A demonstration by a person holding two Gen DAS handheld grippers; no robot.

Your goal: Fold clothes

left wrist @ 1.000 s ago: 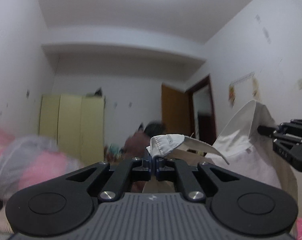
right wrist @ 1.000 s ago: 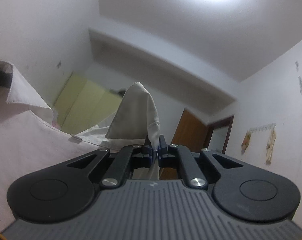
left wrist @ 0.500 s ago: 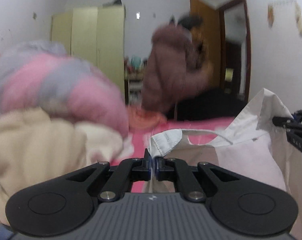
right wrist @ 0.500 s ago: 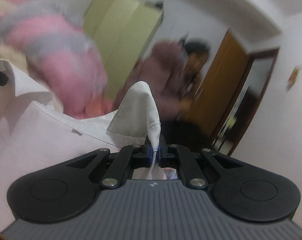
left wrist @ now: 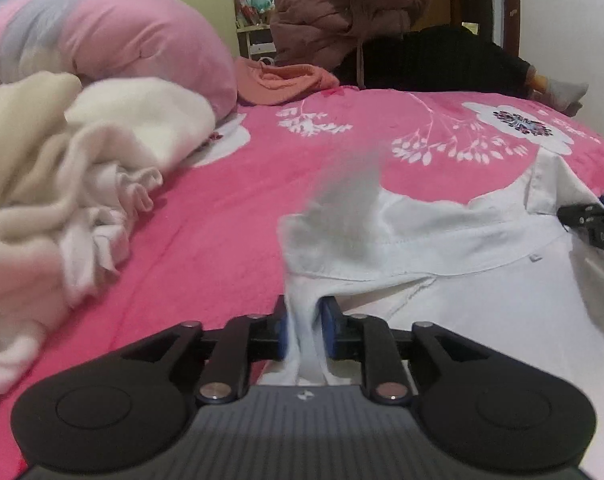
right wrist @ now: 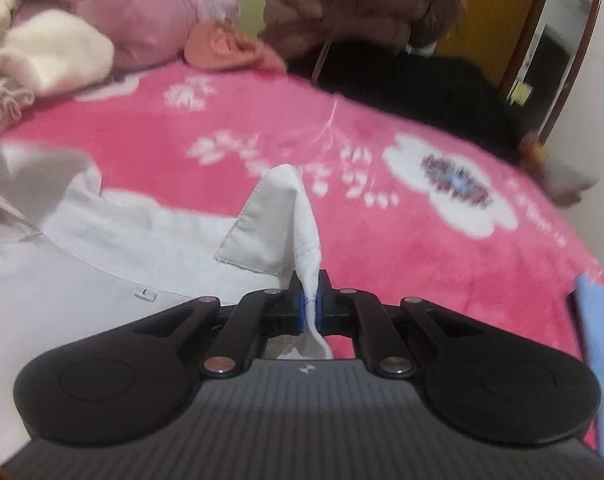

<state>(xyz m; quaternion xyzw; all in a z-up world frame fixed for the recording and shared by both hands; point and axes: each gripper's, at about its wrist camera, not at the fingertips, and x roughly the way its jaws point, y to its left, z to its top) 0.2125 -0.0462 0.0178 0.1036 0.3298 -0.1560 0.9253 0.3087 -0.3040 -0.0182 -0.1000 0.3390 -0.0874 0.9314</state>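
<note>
A white collared shirt (left wrist: 462,300) (right wrist: 81,280) lies spread on the pink flowered bed cover (left wrist: 221,220) (right wrist: 382,260). My left gripper (left wrist: 305,312) sits low at the shirt's left shoulder. Its jaws are opening, and a blurred fold of the white cloth still runs loosely between the blue pads. My right gripper (right wrist: 310,292) is shut on the shirt's other shoulder, beside the upturned collar point. In the left wrist view its black fingertips (left wrist: 582,216) show at the far right edge, on the shirt.
A heap of cream and pale pink clothes (left wrist: 41,180) (right wrist: 49,56) lies at the left, backed by a pink bolster (left wrist: 121,40). An orange garment (left wrist: 277,80) and a black one (left wrist: 442,60) lie at the far edge. A person in a brown padded jacket (left wrist: 342,8) stands there.
Both grippers have swung down from facing the ceiling to the bed, bringing the shirt from hanging in the air onto the cover. The left jaws have parted; the right stays clamped.
</note>
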